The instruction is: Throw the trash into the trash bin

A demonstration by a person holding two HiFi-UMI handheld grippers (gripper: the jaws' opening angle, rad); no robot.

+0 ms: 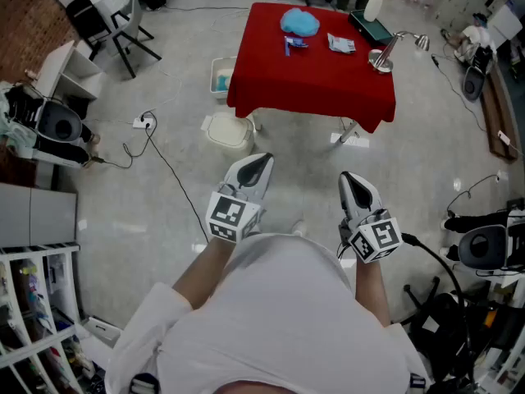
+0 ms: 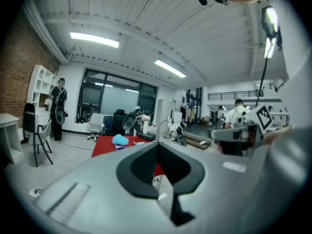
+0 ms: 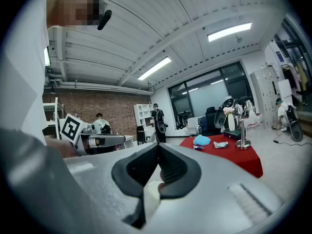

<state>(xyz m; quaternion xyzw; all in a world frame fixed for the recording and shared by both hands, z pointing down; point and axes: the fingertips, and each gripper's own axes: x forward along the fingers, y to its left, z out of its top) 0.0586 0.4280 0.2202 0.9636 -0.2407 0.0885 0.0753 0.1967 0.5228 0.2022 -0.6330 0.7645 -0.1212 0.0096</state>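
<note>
On the red table (image 1: 312,80) lie a crumpled blue item (image 1: 299,21), a small blue-and-white wrapper (image 1: 295,43) and a silvery wrapper (image 1: 341,43). A white bin (image 1: 228,130) stands on the floor by the table's near left corner. My left gripper (image 1: 261,161) and right gripper (image 1: 349,179) are held side by side above the floor, well short of the table, both shut with nothing between the jaws. The left gripper view shows its closed tips (image 2: 157,145) and the blue item (image 2: 119,139) beyond. In the right gripper view the closed tips (image 3: 158,145) point toward the table (image 3: 234,155).
An open white box (image 1: 220,76) sits on the floor left of the table. A metal lamp (image 1: 384,56) and dark box (image 1: 371,27) stand on the table. A cable and power strip (image 1: 143,122) cross the floor at left. Chairs, shelves and gear line the room's edges.
</note>
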